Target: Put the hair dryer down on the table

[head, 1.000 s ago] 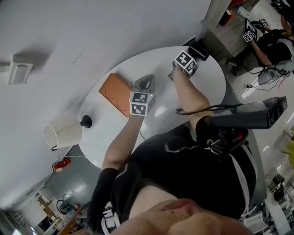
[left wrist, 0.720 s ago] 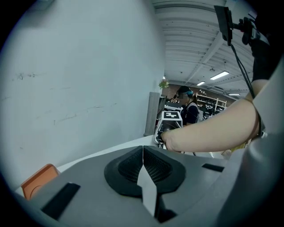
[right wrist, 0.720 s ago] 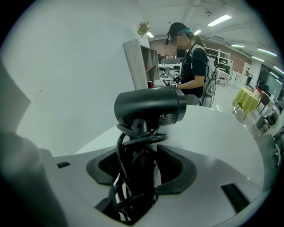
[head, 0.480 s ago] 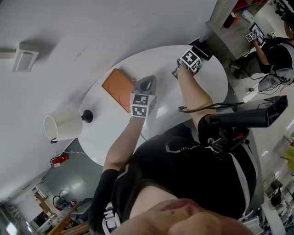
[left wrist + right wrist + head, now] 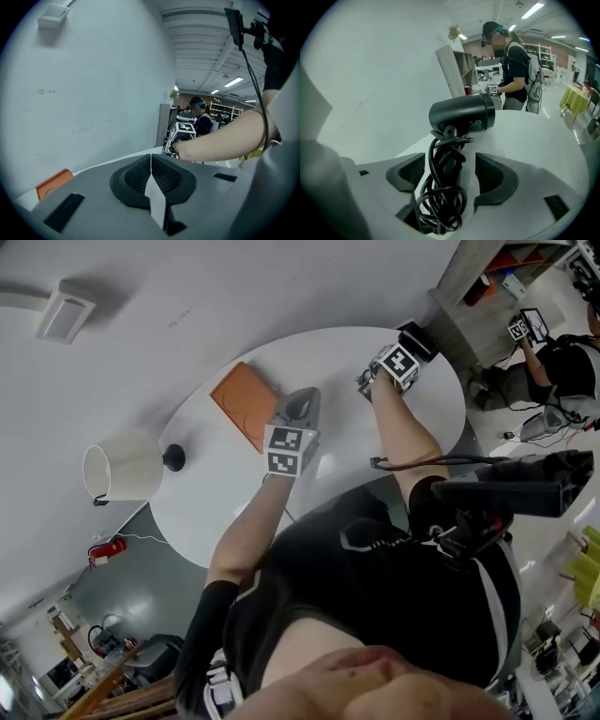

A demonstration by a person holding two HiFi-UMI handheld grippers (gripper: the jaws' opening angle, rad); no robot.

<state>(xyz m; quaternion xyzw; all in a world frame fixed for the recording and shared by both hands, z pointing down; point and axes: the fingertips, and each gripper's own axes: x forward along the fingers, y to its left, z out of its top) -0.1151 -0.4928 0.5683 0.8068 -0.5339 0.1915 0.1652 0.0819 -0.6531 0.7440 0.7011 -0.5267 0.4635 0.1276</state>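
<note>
The black hair dryer [image 5: 461,115] rests on the round white table [image 5: 216,493] at its far edge, its cord wound round the handle. In the head view the hair dryer [image 5: 417,337] shows just beyond the right marker cube. My right gripper [image 5: 452,173] has the wrapped handle between its jaws. The jaws are opening, and a gap shows on each side between pad and cord. My left gripper [image 5: 300,409] hovers over the table's middle. In the left gripper view the left gripper [image 5: 151,161] is shut with nothing in it.
An orange pad [image 5: 246,404] lies on the table left of the left gripper. A table lamp [image 5: 120,470] with a white shade stands at the left rim. A person [image 5: 513,61] stands beyond the table beside a grey shelf unit [image 5: 457,65].
The head view has drifted a little. Both grippers hold their places over the table, and the hair dryer stays at the far edge.
</note>
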